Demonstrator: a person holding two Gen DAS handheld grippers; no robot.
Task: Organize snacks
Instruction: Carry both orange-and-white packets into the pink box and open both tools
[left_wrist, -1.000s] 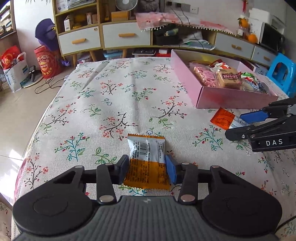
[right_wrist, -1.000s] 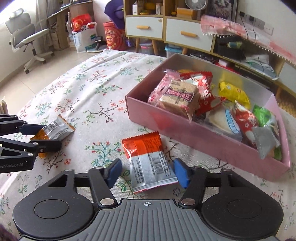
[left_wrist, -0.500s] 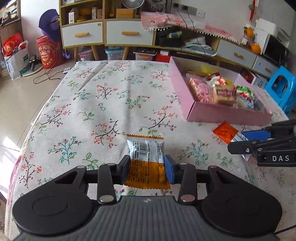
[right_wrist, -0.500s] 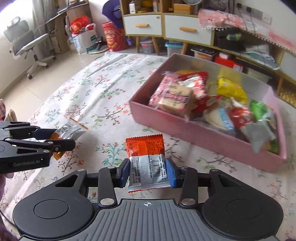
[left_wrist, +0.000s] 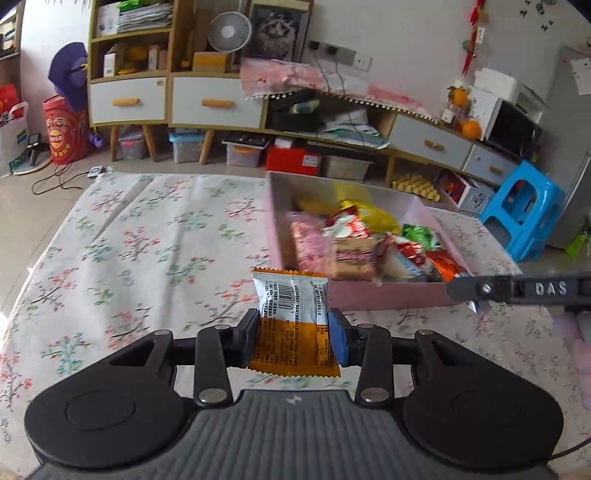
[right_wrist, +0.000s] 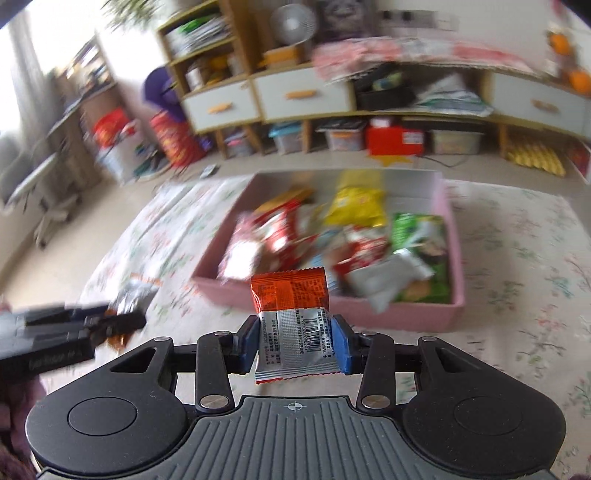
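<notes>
My left gripper (left_wrist: 293, 338) is shut on an orange and silver snack packet (left_wrist: 291, 317) and holds it above the floral tablecloth, short of the pink box (left_wrist: 388, 297) of snacks. My right gripper (right_wrist: 295, 345) is shut on a red and silver snack packet (right_wrist: 291, 317), lifted in front of the pink box (right_wrist: 406, 314). The right gripper's arm shows at the right of the left wrist view (left_wrist: 517, 290), over the box's near corner. The left gripper shows blurred at the left of the right wrist view (right_wrist: 122, 321).
The pink box holds several snack packets (right_wrist: 354, 229). The floral tablecloth (left_wrist: 147, 251) covers the table. Beyond it stand drawer cabinets (left_wrist: 166, 96), storage bins on the floor, a blue stool (left_wrist: 524, 210) at the right and an office chair (right_wrist: 40, 192) at the far left.
Both grippers closed on their packets and lifted them off the cloth. Both have moved up and toward the pink box; the right wrist view is motion-blurred.
</notes>
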